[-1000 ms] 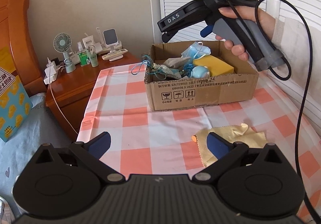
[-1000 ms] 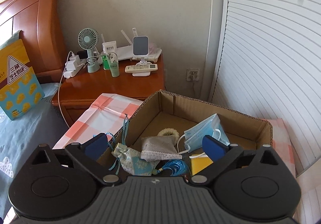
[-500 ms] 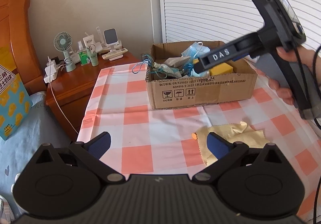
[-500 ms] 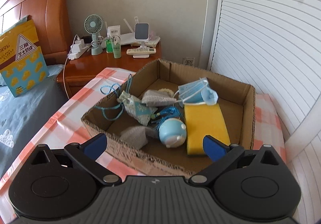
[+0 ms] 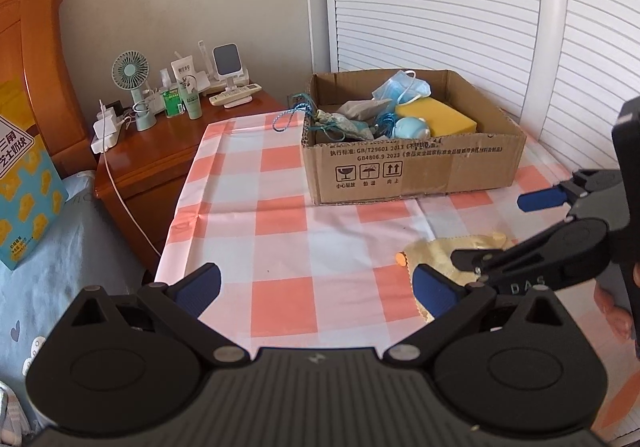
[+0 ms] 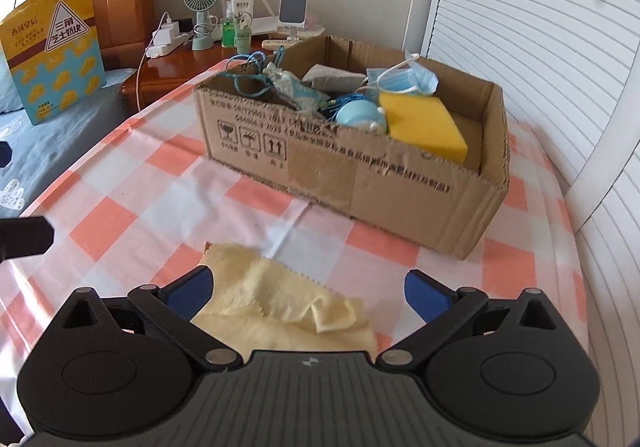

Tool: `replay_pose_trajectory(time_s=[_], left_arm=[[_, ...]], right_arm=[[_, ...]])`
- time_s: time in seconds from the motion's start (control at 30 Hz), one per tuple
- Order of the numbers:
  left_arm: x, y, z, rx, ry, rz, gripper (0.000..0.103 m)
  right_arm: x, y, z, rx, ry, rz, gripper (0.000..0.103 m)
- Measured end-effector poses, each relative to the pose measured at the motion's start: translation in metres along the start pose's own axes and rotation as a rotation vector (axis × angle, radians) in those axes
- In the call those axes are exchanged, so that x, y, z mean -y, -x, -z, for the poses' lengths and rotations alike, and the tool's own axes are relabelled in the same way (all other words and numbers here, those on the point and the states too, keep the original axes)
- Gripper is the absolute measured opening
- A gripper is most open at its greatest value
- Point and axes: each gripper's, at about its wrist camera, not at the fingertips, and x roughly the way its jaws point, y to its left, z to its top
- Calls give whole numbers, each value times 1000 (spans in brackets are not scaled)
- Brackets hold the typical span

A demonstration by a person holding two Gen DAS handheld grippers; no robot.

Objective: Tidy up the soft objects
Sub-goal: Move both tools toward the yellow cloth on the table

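A crumpled yellow cloth (image 6: 280, 303) lies on the checked tablecloth, in front of a cardboard box (image 6: 360, 175). The box holds a yellow sponge (image 6: 420, 123), a blue face mask (image 6: 404, 77), a round blue toy (image 6: 360, 117), a grey pouch and a patterned pouch with blue cord. My right gripper (image 6: 308, 289) is open and empty, low over the cloth, its fingers on either side of it. In the left wrist view the right gripper (image 5: 508, 231) hovers over the cloth (image 5: 444, 255), right of the box (image 5: 412, 167). My left gripper (image 5: 316, 287) is open and empty above the table's near edge.
A wooden nightstand (image 5: 160, 155) at the back left carries a small fan (image 5: 130, 71), bottles, a charger and a remote. A bed with a yellow snack bag (image 6: 52, 47) lies left. White louvred doors (image 5: 480, 7) stand behind and right of the table.
My right gripper has come away from above the box and dropped down to the yellow cloth, staying open. The left gripper has barely moved.
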Motion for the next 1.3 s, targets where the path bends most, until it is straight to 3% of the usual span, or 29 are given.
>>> replay_pose_trajectory(time_s=[0.3, 0.43, 0.77, 1.07, 1.3], left_arm=[[1, 1, 2, -4, -3, 1, 102], [2, 2, 3, -8, -5, -1, 102], [6, -5, 4, -26, -11, 11, 102], [8, -8, 6, -31, -13, 27, 102], [-5, -6, 5, -20, 22, 5, 102]], right_arm=[[-22, -11, 18, -37, -25, -49, 103], [-26, -17, 23, -41, -2, -7, 103], [12, -6, 43, -26, -99, 68, 103], [27, 3, 48, -44, -131, 81, 103], [0, 14, 40, 6, -55, -14, 103]])
